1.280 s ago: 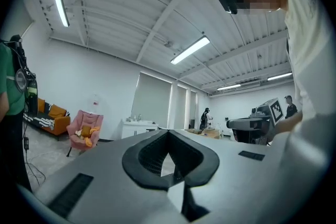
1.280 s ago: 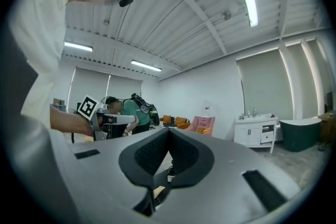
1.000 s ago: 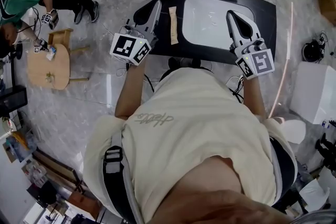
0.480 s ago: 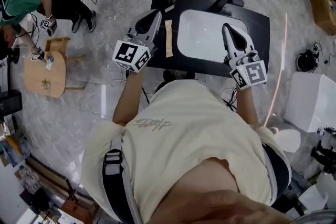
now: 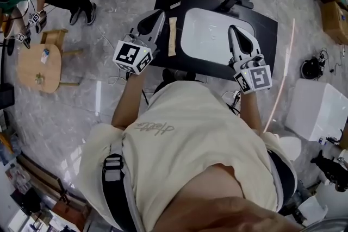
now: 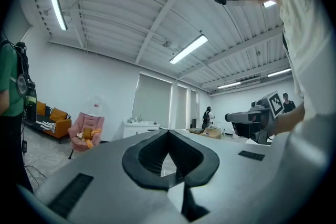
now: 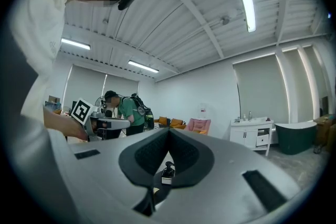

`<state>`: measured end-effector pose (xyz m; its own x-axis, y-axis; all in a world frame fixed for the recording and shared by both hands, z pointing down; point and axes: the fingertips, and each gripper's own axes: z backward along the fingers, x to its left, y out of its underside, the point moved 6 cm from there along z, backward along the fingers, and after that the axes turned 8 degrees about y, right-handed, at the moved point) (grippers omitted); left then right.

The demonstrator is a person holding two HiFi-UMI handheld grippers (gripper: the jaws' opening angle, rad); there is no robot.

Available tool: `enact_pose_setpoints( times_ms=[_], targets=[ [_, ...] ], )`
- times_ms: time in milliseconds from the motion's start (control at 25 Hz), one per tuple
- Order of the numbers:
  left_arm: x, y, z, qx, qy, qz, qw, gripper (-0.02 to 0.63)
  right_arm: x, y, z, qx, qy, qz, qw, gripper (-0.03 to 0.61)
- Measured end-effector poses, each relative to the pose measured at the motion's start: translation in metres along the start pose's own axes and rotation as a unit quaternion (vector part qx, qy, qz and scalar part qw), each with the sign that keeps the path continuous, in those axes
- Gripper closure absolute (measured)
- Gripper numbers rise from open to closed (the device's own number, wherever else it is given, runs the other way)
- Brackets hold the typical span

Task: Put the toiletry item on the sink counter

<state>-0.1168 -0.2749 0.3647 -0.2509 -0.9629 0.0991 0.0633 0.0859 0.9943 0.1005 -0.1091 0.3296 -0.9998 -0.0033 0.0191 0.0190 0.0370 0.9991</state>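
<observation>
Head view gives me the black sink counter (image 5: 266, 35) straight ahead, with its white basin (image 5: 209, 35) sunk in the middle. A white box (image 5: 318, 111) stands on the floor to my right and a round wooden table (image 5: 35, 68) to my left, both well apart from the work. The left gripper (image 5: 159, 13) hangs over the counter's left edge and the right gripper (image 5: 234, 30) over the basin's right end, each with jaws pressed together on nothing. The faucet (image 5: 235, 0) sits at the far rim. The toiletry item (image 5: 172, 36), a flat tan strip, lies on the counter between the left gripper and the basin. Its long axis runs away from me, nearly parallel to those jaws. The left gripper is nearer, and I judge nothing blocks it.
</observation>
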Motion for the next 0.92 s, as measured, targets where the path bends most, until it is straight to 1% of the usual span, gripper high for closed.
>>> enact_pose_setpoints(
  times_ms=[320, 680, 920],
  targets=[
    [0.0029, 0.0064, 0.0066, 0.005, -0.001, 0.007, 1.0000, 0.611, 0.0068, 0.0045, 0.0007, 0.010, -0.005, -0.007, 1.000, 0.584],
    [0.0023, 0.0082, 0.0037, 0.009, 0.009, 0.005, 0.9999, 0.610, 0.0031, 0.0027, 0.0041, 0.007, 0.010, -0.007, 1.000, 0.584],
    [0.0081, 0.0081, 0.0020, 0.008, 0.006, -0.002, 0.9999, 0.610, 0.0034, 0.0080, 0.0056, 0.014, 0.015, -0.008, 1.000, 0.584]
  ],
)
